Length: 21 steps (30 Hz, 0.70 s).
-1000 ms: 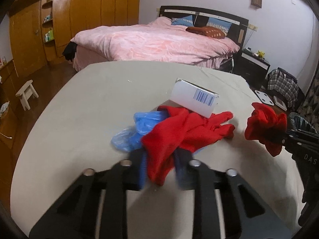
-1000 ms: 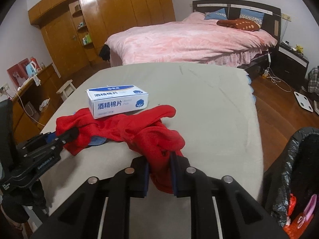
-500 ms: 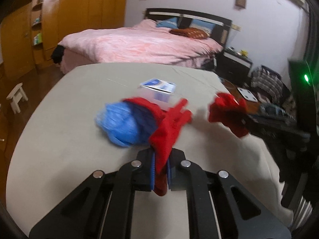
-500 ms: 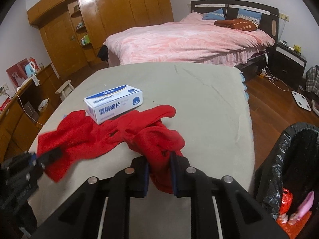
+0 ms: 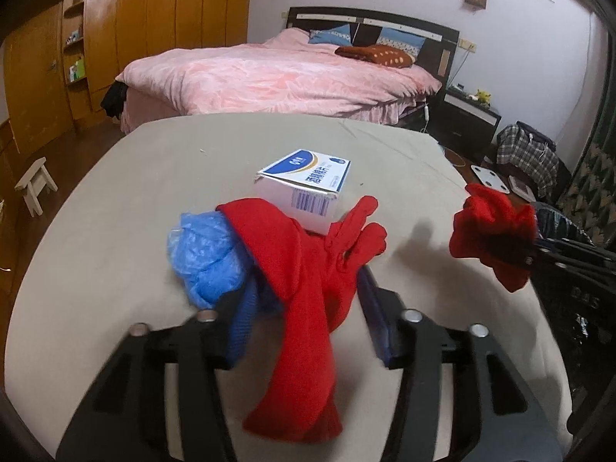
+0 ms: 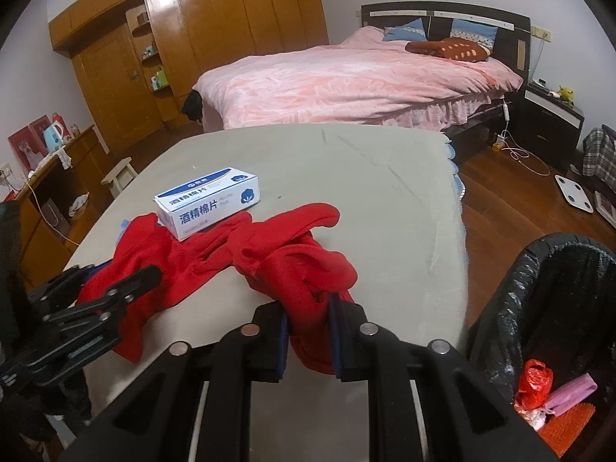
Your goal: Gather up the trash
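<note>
1. One red glove is clamped in the right gripper, lifted just beside the black-lined trash bin, likely for dropping in.
2. The other red glove lies between the left gripper's opening jaws, apparently released onto the grey table.
3. A crumpled blue plastic cover touches it; the swab box sits behind.

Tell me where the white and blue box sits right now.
The white and blue box lies on the grey table, left of centre in the right wrist view, its near edge against the red glove spread before it.
</note>
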{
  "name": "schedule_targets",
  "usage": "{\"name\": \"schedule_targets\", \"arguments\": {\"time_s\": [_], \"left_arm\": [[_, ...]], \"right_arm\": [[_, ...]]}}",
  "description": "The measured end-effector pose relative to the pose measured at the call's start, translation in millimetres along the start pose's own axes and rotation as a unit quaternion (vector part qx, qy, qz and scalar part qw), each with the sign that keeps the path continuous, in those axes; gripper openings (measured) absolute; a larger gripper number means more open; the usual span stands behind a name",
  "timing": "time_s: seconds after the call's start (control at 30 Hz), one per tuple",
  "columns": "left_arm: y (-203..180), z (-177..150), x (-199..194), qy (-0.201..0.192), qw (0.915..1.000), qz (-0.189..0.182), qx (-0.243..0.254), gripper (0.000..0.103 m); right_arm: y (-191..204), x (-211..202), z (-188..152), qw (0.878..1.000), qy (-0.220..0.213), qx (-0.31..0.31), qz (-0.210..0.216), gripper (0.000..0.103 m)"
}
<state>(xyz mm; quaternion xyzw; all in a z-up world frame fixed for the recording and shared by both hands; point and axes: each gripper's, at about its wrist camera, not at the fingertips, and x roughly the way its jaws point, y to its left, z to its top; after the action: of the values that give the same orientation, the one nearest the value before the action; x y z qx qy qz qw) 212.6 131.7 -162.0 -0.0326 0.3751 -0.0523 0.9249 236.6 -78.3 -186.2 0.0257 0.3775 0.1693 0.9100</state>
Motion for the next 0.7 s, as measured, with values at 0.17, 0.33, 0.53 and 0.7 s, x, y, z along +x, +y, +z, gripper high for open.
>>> {"name": "schedule_targets", "arguments": {"time_s": [0.17,0.33,0.53,0.7], "left_arm": [[-9,1,-6,-0.007,0.9999,-0.005,0.008,0.006],[-19,7,-37,-0.043,0.9989,-0.021,0.001,0.005],[-42,8,-74,-0.086,0.9954,-0.037,0.024,0.005],[-68,-1,-96,-0.098,0.9926,-0.056,0.044,0.005]], "right_arm": [[1,-10,0,1.0,-0.009,-0.002,0.001,0.017],[-1,-25,2,1.0,-0.023,0.001,0.006,0.017],[-5,-46,5,0.999,-0.04,0.0,0.007,0.017],[-14,-63,4,0.999,-0.049,0.003,0.002,0.017]]}}
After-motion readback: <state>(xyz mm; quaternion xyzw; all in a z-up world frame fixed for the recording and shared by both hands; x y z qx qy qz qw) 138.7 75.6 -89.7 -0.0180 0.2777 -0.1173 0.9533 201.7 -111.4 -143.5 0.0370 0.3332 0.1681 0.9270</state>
